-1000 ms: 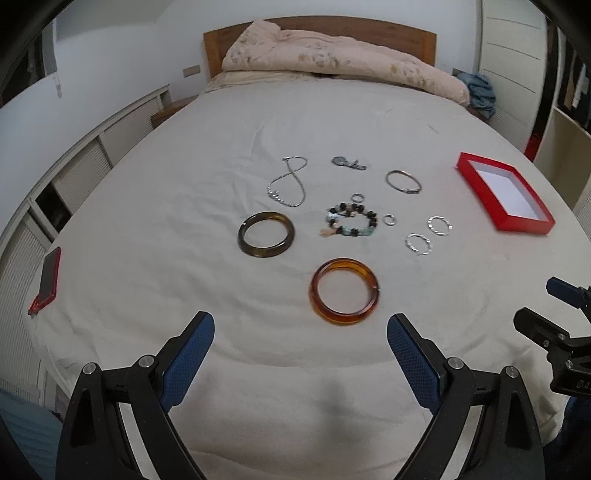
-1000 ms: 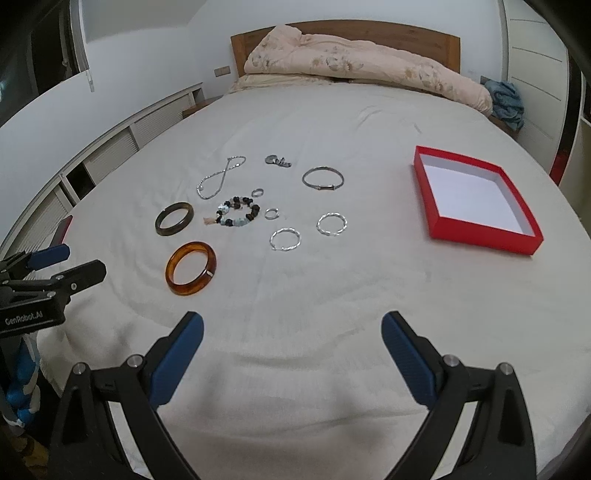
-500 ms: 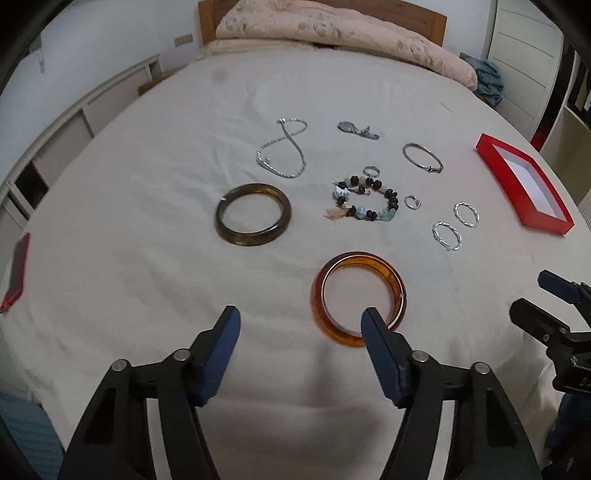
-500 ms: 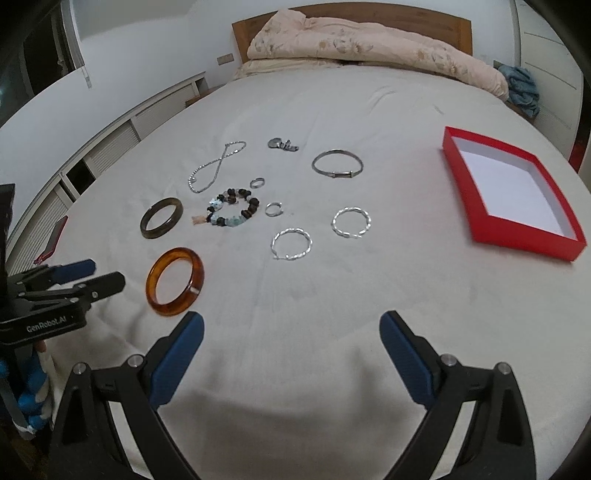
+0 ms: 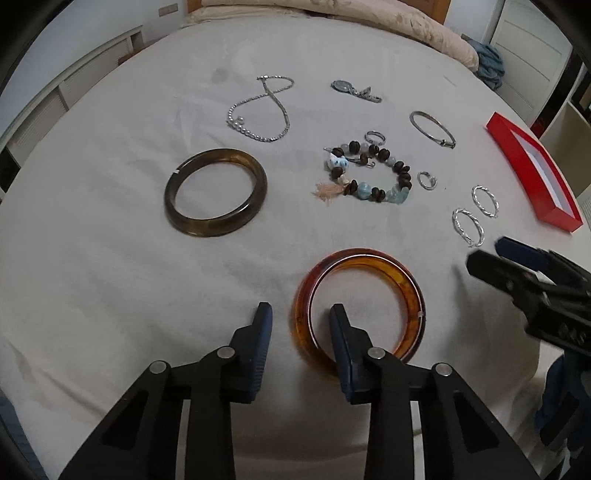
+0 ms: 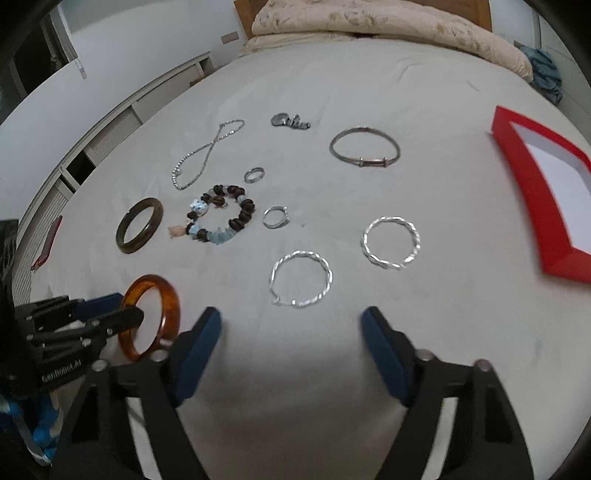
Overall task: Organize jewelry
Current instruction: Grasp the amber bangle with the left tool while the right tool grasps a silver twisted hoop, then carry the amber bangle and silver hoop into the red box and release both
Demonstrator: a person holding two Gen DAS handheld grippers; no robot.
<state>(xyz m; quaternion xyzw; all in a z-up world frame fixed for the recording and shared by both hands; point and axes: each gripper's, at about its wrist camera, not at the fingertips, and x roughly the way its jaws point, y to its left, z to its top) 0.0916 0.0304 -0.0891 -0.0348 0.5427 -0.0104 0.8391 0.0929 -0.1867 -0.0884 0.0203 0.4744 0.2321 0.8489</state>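
Jewelry lies spread on a white bed. An amber bangle (image 5: 406, 291) lies nearest; my left gripper (image 5: 300, 320) straddles its near-left rim, one finger inside the ring and one outside, still apart. The bangle also shows in the right wrist view (image 6: 168, 302). A dark olive bangle (image 5: 216, 192), a beaded bracelet (image 5: 369, 173), a silver chain (image 5: 262, 107), a thin metal bangle (image 5: 432, 129), small rings and two twisted silver hoops (image 6: 301, 278) lie beyond. My right gripper (image 6: 291, 325) is open and empty, just short of the nearer hoop. A red box (image 6: 532, 192) sits to the right.
A rumpled quilt (image 6: 388, 26) and wooden headboard are at the far end of the bed. White cabinets line the left wall. A red phone (image 6: 46, 243) lies at the bed's left edge. A blue cloth (image 6: 546, 70) lies far right.
My left gripper moved forward and down and narrowed its jaws around the amber bangle's rim. My right gripper moved forward toward the twisted hoops and narrowed a little.
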